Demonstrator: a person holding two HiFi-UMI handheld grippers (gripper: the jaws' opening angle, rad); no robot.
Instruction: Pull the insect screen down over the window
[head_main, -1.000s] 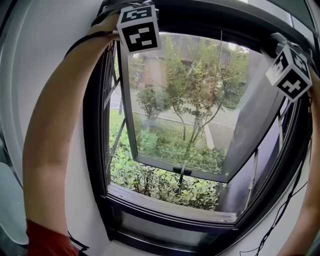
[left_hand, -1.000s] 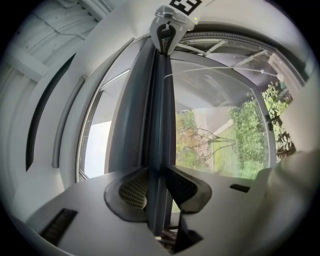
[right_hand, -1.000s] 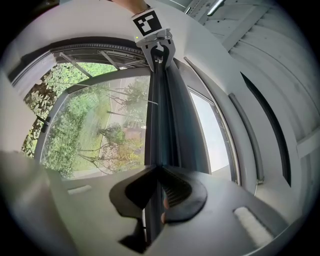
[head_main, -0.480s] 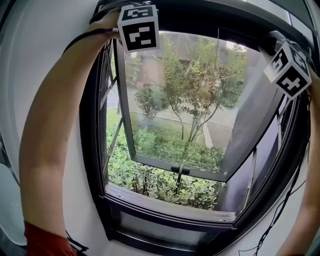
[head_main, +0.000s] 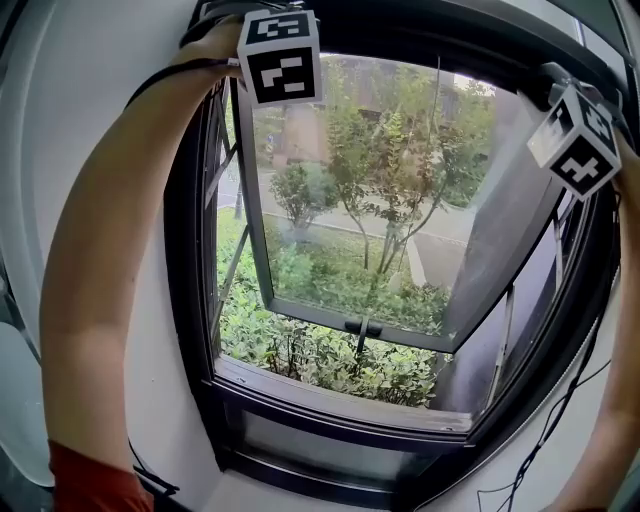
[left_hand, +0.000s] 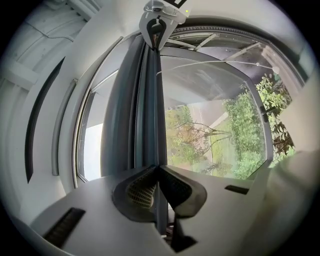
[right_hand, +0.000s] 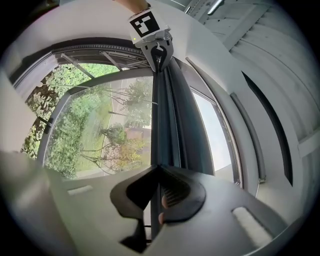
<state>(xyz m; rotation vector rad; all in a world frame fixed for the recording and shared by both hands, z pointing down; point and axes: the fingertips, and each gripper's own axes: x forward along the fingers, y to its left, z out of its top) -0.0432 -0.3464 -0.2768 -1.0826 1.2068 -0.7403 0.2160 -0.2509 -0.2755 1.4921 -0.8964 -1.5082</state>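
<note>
The insect screen's dark pull bar (left_hand: 156, 110) sits at the top of the window frame (head_main: 192, 300), apparently not drawn down. The left gripper (left_hand: 158, 168) and right gripper (right_hand: 158, 167), their jaws just closing, each pinch the bar's edge, one near each end.

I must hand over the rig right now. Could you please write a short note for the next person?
Left gripper: jaws have just been closing and now pinch the screen bar.
Right gripper: the same, at the bar's other end.
The bar sits at the top of the window frame; the glass sash stands swung outward.
Done: both grips taken.
To do: pull the bar down evenly; the screen does not cover the opening yet.
</note>
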